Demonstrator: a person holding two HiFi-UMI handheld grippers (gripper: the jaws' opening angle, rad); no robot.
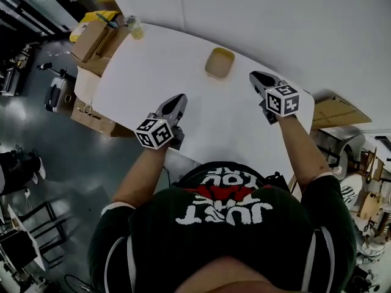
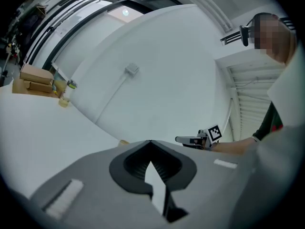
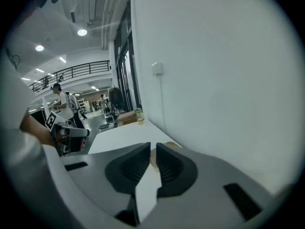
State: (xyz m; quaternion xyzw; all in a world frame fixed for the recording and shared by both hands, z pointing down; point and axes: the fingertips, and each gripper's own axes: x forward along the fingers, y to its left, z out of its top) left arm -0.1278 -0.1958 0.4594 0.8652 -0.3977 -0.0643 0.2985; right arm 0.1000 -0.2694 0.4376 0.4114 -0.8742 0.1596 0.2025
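1. Shirt lettered "JUST" sat nearest in head view; left gripper and right gripper flanked a tan bowl on the white table.
2. Left gripper view: jaws pressed together, empty.
3. Right gripper view: jaws barely parted, bowl showing through.

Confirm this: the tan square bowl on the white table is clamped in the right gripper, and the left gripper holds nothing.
Not right. The head view shows the tan square bowl standing free on the white table, apart from the right gripper, whose jaws grip nothing. The left gripper does hold nothing.
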